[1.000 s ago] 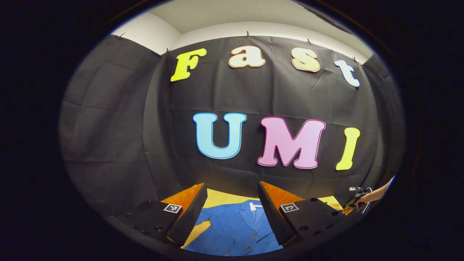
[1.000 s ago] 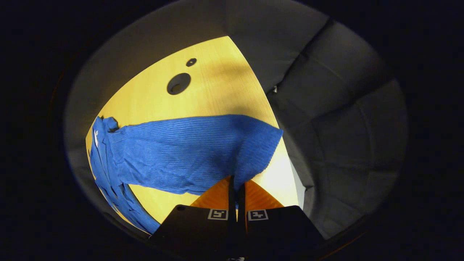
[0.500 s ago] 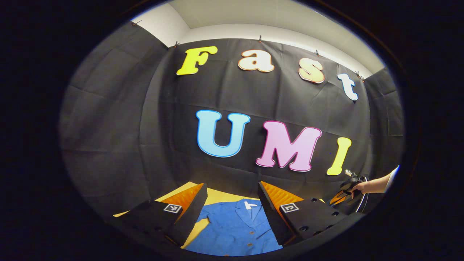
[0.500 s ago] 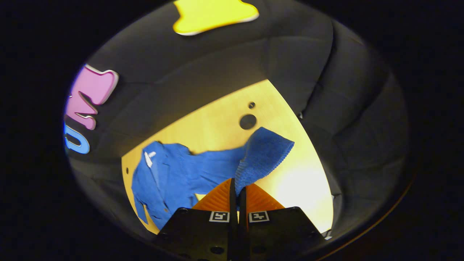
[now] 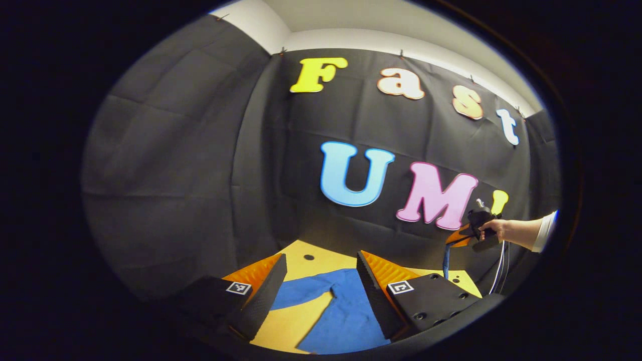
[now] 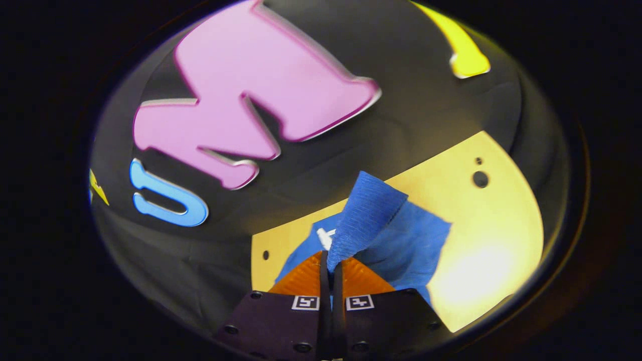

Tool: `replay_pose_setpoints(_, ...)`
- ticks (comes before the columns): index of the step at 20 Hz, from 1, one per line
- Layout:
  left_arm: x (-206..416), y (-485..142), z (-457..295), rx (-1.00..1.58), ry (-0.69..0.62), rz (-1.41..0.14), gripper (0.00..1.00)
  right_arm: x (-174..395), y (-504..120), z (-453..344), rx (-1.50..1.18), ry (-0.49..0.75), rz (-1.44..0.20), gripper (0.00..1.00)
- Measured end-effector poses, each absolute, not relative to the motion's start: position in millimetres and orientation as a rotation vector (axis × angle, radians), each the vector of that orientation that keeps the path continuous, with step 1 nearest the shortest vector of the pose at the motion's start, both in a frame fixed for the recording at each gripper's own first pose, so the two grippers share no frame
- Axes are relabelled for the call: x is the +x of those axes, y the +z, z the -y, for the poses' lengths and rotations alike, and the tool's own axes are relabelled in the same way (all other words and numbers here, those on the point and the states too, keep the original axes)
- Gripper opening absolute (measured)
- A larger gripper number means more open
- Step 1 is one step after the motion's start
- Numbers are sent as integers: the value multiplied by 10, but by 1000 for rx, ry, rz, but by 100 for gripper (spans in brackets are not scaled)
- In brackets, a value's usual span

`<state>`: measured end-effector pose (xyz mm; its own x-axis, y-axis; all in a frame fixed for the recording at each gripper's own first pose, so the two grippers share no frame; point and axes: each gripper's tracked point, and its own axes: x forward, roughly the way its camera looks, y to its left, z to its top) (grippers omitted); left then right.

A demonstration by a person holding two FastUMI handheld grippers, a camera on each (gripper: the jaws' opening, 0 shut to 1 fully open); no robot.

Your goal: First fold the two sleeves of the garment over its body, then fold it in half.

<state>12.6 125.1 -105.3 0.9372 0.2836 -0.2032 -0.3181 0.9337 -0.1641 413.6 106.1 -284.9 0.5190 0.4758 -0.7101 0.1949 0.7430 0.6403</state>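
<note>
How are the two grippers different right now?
The right gripper is pinched shut on the blue sleeve, while the left gripper stands open with nothing between its fingers. The right gripper has lifted the sleeve off the yellow table, as the left gripper view shows, while the left gripper hovers above the garment lying flat. Both are hand-held and point toward the same blue garment.
</note>
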Motion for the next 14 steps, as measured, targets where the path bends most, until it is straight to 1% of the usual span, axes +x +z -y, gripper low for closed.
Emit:
replay_pose_setpoints(3,-155,-1216,-1604,-175,397,-230,81,3959,-3237,-1991,710,308,-1121,4)
replay_pose_setpoints(6,-449,-1315,-1929,-170,493,-271,81,3797,-3784,-2728,641,370,-1218,4)
replay_pose_setpoints(9,-584,-1442,-2093,-214,562,-312,81,3579,-4334,-3170,562,381,-1312,5)
replay_pose_setpoints(11,-607,-1600,-2141,-260,586,-351,81,3444,-4663,-3368,572,377,-1395,4)
replay_pose_setpoints(12,-652,-1677,-2137,-290,599,-377,84,3408,-4799,-3415,578,366,-1426,4)
replay_pose_setpoints(13,-675,-1746,-2141,-320,613,-401,81,3401,-4924,-3461,588,351,-1440,5)
replay_pose_setpoints(14,-702,-1815,-2156,-345,627,-416,81,3405,-5022,-3510,603,338,-1451,5)
